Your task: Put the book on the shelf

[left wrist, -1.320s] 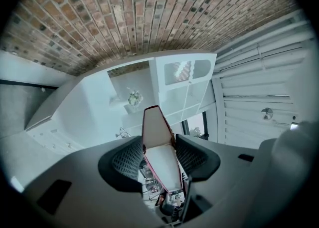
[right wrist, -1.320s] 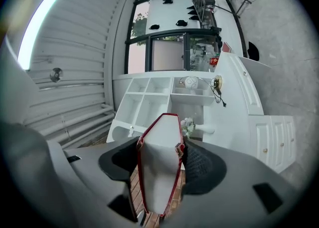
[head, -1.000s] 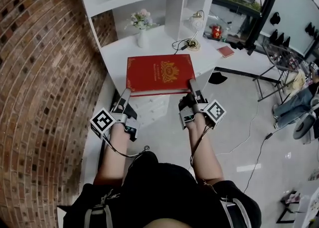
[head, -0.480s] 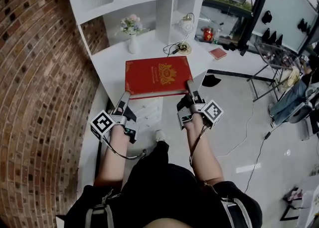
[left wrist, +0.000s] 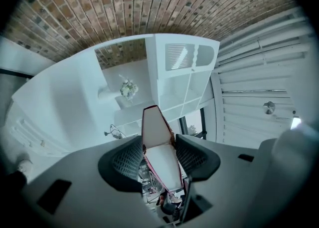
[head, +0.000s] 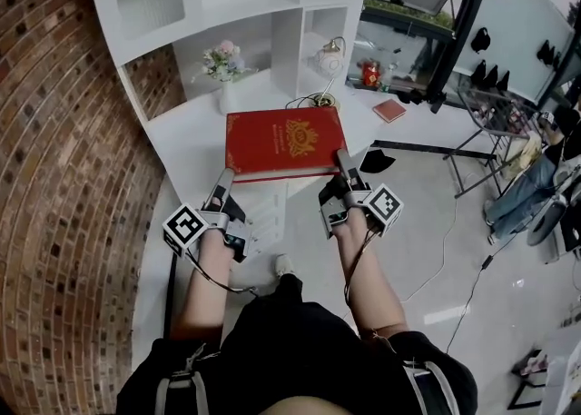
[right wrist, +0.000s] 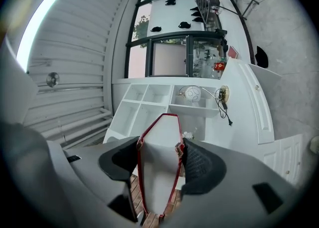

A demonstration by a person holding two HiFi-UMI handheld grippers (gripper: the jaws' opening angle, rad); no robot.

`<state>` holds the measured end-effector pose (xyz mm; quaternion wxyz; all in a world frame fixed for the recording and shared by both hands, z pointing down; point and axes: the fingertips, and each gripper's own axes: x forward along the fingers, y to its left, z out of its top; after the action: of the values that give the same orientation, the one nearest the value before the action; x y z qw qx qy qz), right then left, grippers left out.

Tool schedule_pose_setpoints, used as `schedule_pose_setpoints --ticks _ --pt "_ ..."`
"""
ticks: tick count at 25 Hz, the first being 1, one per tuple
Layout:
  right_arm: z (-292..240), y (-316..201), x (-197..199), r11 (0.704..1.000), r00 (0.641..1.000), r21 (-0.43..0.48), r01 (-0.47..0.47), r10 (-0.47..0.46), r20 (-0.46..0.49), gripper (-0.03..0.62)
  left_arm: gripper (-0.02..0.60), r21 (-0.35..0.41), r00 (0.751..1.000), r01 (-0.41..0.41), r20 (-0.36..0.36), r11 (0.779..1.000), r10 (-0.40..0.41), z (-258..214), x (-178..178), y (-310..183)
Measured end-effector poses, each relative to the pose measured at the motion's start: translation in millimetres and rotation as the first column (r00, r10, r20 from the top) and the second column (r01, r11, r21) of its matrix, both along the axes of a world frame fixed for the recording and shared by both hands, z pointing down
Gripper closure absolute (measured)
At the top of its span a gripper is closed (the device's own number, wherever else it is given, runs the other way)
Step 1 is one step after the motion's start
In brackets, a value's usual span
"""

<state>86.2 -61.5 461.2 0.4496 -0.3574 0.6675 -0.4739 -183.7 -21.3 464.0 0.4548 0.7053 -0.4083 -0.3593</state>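
Head view has your left gripper [head: 223,182] and right gripper [head: 344,163] clamped on just the near corners of the large red gold-crested hardback book [head: 286,141] above the white table [head: 186,136], so it may sag and slip

Red book [head: 285,143] with gold emblem [head: 300,134]

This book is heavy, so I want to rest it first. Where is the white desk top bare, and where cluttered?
Bare: the desk top left of the held red book, from the flower vase forward to the front edge. Crowded: the back right, with the lamp, a cable and a small red notebook.
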Motion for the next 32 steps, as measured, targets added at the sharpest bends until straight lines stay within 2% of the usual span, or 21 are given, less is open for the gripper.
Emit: schedule_pose_setpoints --ticks 10,22,24,27,30,32 --pt "-8 -140 22 1.000 1.000 0.003 0.009 -0.009 -0.015 0.322 0.362 0.003 1.000 -0.002 -0.002 1.000 0.002 -4 25 -137" --pt "5 -309 13 0.995 0.996 -0.051 0.087 -0.086 0.022 0.322 0.364 -0.004 0.999 0.052 0.017 0.999 -0.052 -3 20 -290" --pt "8 -329 13 0.994 0.996 -0.063 0.094 -0.093 0.018 0.322 0.364 0.011 0.999 0.039 0.001 0.999 -0.039 -4 23 -310" --pt "10 -355 13 0.992 0.995 -0.075 0.099 -0.099 0.009 0.322 0.364 -0.014 0.999 0.041 0.001 0.999 -0.041 1 22 -332" --pt "8 -372 9 0.991 0.994 -0.078 0.110 -0.110 0.008 0.322 0.364 0.009 0.999 0.042 -0.026 0.999 -0.042 -6 23 -346" --pt "5 -379 8 0.990 0.993 -0.073 0.120 -0.120 0.008 0.322 0.364 0.006 0.999 0.050 -0.020 0.999 -0.050 -7 22 -350"
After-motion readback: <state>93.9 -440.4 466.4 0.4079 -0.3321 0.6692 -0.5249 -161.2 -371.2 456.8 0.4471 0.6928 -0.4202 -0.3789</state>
